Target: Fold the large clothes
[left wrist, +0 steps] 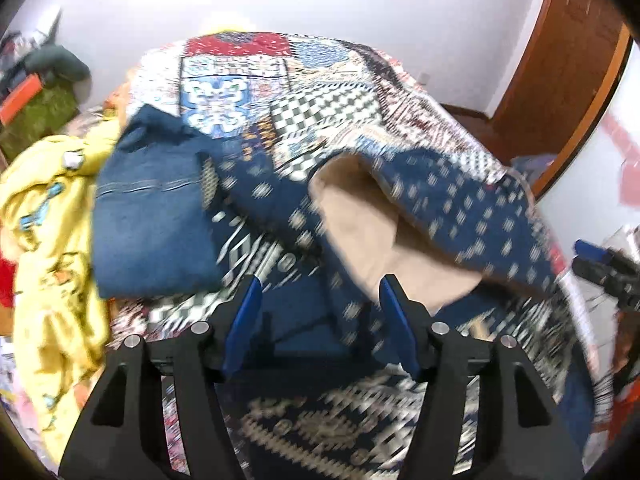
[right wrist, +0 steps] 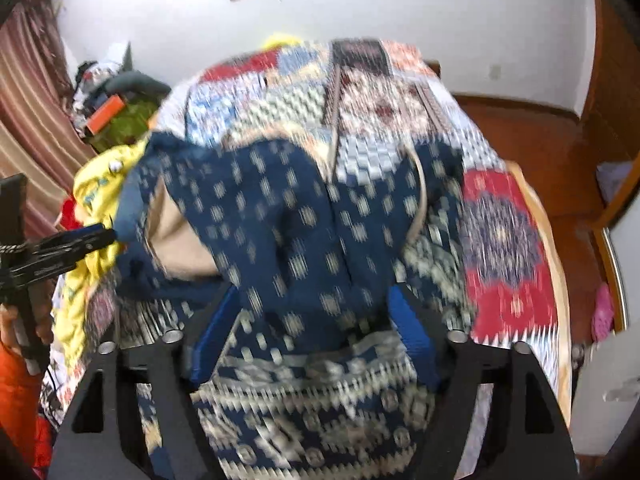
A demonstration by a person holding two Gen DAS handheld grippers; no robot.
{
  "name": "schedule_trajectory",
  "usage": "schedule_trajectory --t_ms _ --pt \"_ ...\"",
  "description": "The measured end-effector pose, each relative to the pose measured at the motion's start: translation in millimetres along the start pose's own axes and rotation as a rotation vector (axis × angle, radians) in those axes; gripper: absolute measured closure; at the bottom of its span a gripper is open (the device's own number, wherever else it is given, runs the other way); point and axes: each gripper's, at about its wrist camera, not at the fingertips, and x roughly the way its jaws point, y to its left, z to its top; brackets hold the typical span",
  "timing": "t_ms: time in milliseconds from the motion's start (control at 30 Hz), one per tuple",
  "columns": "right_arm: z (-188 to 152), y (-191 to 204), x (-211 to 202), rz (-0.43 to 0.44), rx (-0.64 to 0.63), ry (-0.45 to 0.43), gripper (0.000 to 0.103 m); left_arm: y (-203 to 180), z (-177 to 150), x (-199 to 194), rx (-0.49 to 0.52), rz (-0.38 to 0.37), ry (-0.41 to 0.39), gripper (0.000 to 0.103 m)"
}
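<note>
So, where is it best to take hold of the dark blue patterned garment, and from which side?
Probably at the turned-up edge of the blue patterned garment, where its beige lining shows. That fold stands raised off the patchwork bedspread, so a finger can slide beneath it. The left gripper is open just before it, so come from the near side, low and forward.

A bed under a patchwork quilt fills the middle of the room. The far wall is plain white and brightly lit. At the right stands a brown wooden door, with reddish wooden floor beside the bed. Striped curtains hang at the far left.
</note>
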Motion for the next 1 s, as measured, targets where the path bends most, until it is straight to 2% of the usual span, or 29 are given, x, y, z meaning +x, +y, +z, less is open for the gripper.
schedule_trajectory --t_ms 100,233,333,400,467,533,600,833,1000 --pt "15 7 5 -0.013 -0.018 -0.044 0.025 -9 21 13 -0.014 -0.083 0.008 0.043" --pt "20 10 20 -0.026 0.001 -0.039 0.025 -25 39 39 -0.001 -0.155 0.033 0.043" --pt "17 4 29 -0.024 0.030 -0.022 0.025 -39 48 67 -0.010 -0.166 0.069 0.043" --pt "10 -4 28 -0.018 0.048 -0.011 0.025 -44 49 82 -0.026 -0.144 0.085 0.053" --pt "6 -10 29 -0.022 0.066 -0.001 0.025 -49 50 91 -0.034 -0.155 0.104 0.083" --pt "2 -18 26 -0.029 0.083 0.004 0.025 -56 48 89 -0.028 -0.154 0.091 0.089" --pt "1 -24 23 -0.037 0.099 0.006 0.025 -69 45 76 0.010 -0.138 0.055 0.091" --pt "-3 -31 -9 -0.031 0.139 -0.023 0.025 -111 15 -14 0.158 -0.200 -0.066 0.092" --pt "-6 -15 -37 -0.011 0.116 -0.061 0.025 -126 -25 -58 0.194 -0.257 -0.075 0.092"
